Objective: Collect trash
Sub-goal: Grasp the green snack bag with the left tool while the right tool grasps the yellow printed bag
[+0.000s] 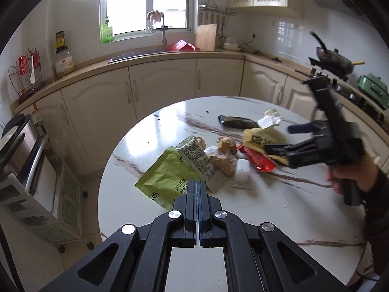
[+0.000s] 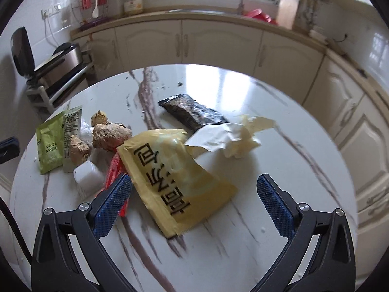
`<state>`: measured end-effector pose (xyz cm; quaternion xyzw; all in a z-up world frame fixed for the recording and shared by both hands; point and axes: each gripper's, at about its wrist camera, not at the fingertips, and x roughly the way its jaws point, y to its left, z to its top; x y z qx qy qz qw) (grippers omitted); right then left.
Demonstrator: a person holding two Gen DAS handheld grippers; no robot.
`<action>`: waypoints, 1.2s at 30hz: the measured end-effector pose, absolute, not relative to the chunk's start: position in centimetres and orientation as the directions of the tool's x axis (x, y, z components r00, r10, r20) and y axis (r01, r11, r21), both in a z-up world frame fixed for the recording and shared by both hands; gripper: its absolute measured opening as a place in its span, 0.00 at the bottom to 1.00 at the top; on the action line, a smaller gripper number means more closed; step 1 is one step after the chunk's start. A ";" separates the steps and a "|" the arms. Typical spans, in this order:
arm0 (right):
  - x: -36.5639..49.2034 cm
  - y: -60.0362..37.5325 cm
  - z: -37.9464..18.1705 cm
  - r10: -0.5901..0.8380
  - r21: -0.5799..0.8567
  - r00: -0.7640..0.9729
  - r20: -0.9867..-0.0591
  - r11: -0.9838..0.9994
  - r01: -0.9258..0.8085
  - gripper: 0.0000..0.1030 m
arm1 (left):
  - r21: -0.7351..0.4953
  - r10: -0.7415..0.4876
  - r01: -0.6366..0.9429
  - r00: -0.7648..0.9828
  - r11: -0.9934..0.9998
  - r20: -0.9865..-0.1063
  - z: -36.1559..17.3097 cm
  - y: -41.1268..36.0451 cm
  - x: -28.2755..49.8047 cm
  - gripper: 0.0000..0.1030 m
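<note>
Snack wrappers scattered on a round marble table (image 1: 150, 219).
Left gripper (image 1: 197, 185) clenched, nothing between; right gripper (image 2: 194, 189) released above yellow wrapper (image 2: 175, 170).

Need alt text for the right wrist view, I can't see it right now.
The right gripper hangs open over a yellow bag on a round marble table. Behind the bag lie a black wrapper, crumpled paper, ginger, a white cup and green packets.

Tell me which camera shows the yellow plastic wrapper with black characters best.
The right wrist view: the yellow plastic wrapper lies close and almost whole between the open right gripper's fingers. In the left wrist view it is small, far off and partly hidden behind that gripper.
</note>
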<state>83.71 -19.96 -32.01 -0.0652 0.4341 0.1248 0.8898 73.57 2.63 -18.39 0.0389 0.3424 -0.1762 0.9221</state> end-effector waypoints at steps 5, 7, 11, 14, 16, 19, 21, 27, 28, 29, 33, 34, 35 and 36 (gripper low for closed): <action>84.3 -19.8 -33.0 0.197 0.012 0.562 -0.803 0.949 -0.316 0.77 | -0.042 -0.283 0.340 0.701 0.940 -0.655 -19.2 4.5 72.3 0.00; 84.1 -19.8 -33.0 0.188 -0.002 0.558 -0.808 0.947 -0.322 0.71 | -0.027 -0.261 0.328 0.696 0.944 -0.669 -19.7 4.9 72.3 0.00; 83.0 -20.7 -32.3 0.192 0.013 0.570 -0.799 0.953 -0.303 0.53 | -0.024 -0.229 0.299 0.673 0.954 -0.703 -21.0 4.4 74.8 0.19; 81.6 -22.2 -31.7 0.206 0.046 0.595 -0.777 0.961 -0.273 0.51 | 0.023 -0.145 0.226 0.696 0.974 -0.703 -21.8 3.5 76.6 0.61; 80.9 -23.2 -31.3 0.235 0.092 0.599 -0.765 0.961 -0.260 0.51 | 0.025 -0.135 0.215 0.695 0.976 -0.706 -22.4 3.2 77.5 0.71; 79.9 -24.1 -31.0 0.258 0.124 0.607 -0.752 0.959 -0.255 0.50 | -0.014 -0.155 0.215 0.658 0.976 -0.737 -23.5 2.5 79.3 0.71; 79.4 -24.4 -30.8 0.279 0.146 0.606 -0.745 0.954 -0.260 0.50 | -0.044 -0.188 0.233 0.642 0.971 -0.743 -24.2 1.7 80.5 0.65; 78.0 -24.5 -30.5 0.292 0.162 0.623 -0.726 0.953 -0.257 0.50 | -0.098 -0.263 0.284 0.630 0.954 -0.730 -23.6 1.0 80.8 0.00; 77.7 -24.5 -30.3 0.282 0.154 0.632 -0.722 0.956 -0.250 0.50 | -0.072 -0.250 0.290 0.642 0.954 -0.724 -23.4 0.7 80.4 0.00; 77.5 -24.4 -30.2 0.275 0.149 0.637 -0.720 0.958 -0.245 0.50 | -0.059 -0.246 0.295 0.653 0.954 -0.716 -23.2 0.5 79.8 0.00; 75.9 -24.4 -29.2 0.253 0.132 0.667 -0.701 0.965 -0.228 0.50 | -0.090 -0.292 0.320 0.670 0.943 -0.683 -22.0 0.6 76.9 0.00; 75.4 -24.3 -28.9 0.255 0.135 0.671 -0.696 0.965 -0.227 0.50 | -0.097 -0.294 0.313 0.678 0.945 -0.673 -21.7 0.7 76.1 0.00; 74.9 -24.3 -28.5 0.257 0.136 0.676 -0.691 0.964 -0.227 0.49 | -0.099 -0.302 0.321 0.680 0.942 -0.668 -21.5 0.9 75.2 0.00; 74.3 -24.2 -28.2 0.259 0.140 0.678 -0.688 0.964 -0.227 0.49 | -0.102 -0.314 0.333 0.681 0.937 -0.662 -21.2 0.9 74.3 0.00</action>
